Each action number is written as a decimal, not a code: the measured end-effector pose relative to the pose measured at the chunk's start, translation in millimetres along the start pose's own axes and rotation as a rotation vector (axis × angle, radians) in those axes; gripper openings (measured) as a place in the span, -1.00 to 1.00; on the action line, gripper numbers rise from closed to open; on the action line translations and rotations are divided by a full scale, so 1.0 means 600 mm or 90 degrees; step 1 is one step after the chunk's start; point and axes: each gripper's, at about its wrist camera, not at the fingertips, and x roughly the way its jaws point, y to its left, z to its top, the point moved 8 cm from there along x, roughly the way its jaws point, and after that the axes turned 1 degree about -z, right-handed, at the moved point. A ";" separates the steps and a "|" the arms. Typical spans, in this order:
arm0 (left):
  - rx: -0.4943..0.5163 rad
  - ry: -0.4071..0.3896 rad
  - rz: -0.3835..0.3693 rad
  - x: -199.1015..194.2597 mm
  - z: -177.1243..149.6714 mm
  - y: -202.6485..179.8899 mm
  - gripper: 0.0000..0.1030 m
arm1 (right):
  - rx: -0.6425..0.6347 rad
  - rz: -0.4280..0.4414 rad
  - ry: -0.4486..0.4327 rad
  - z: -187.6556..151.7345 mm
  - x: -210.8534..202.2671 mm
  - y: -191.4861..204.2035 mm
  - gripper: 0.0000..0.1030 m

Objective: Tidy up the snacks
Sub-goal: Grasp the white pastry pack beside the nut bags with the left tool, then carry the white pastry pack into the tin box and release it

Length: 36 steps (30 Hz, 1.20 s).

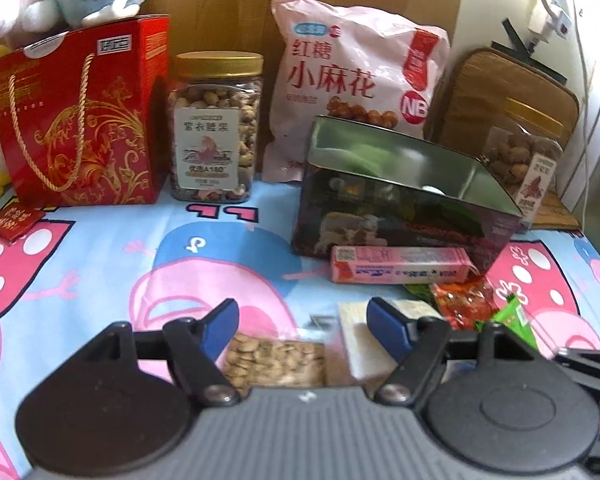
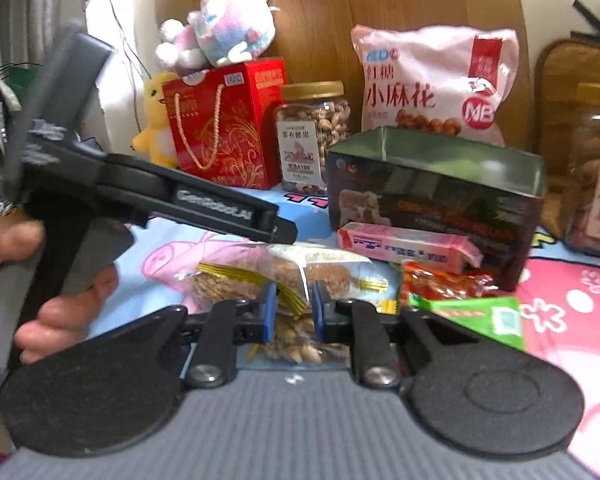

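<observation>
A clear plastic packet of pale seeds with a yellow-striped seal (image 2: pixel 288 280) lies on the cartoon-printed pink and blue cloth (image 1: pixel 100 264), its long axis running from nine to three o'clock across the right wrist view. The right gripper (image 2: pixel 293 312) has its blue pads pinched narrow on the packet's crumpled middle, the plastic bunched between them. The left gripper (image 1: pixel 302 330) stands wide above the same packet (image 1: pixel 274 362), its pads clear of it; in the right wrist view it reaches in from nine o'clock, held by a hand (image 2: pixel 40 280). At one o'clock from the packet lies a long pink carton (image 2: pixel 408 246), also lying crosswise, touching the front of an open dark rectangular tin (image 2: pixel 436 192). Red and green wrapped snacks (image 2: pixel 456 296) sit at three o'clock. Behind stand a gold-lidded nut jar (image 1: pixel 216 128), a red gift bag (image 1: pixel 84 120) and a pink pillow bag (image 1: pixel 356 76).
</observation>
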 end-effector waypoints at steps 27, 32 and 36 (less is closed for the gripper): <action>0.013 0.016 -0.003 -0.001 -0.014 -0.023 0.44 | -0.005 0.006 0.033 -0.041 -0.028 -0.028 0.17; -0.054 0.009 -0.134 -0.042 -0.016 -0.011 0.63 | -0.047 0.006 0.031 -0.039 -0.024 -0.020 0.18; -0.054 0.018 -0.159 -0.037 -0.019 -0.014 0.59 | -0.043 0.008 0.037 -0.034 -0.006 -0.021 0.24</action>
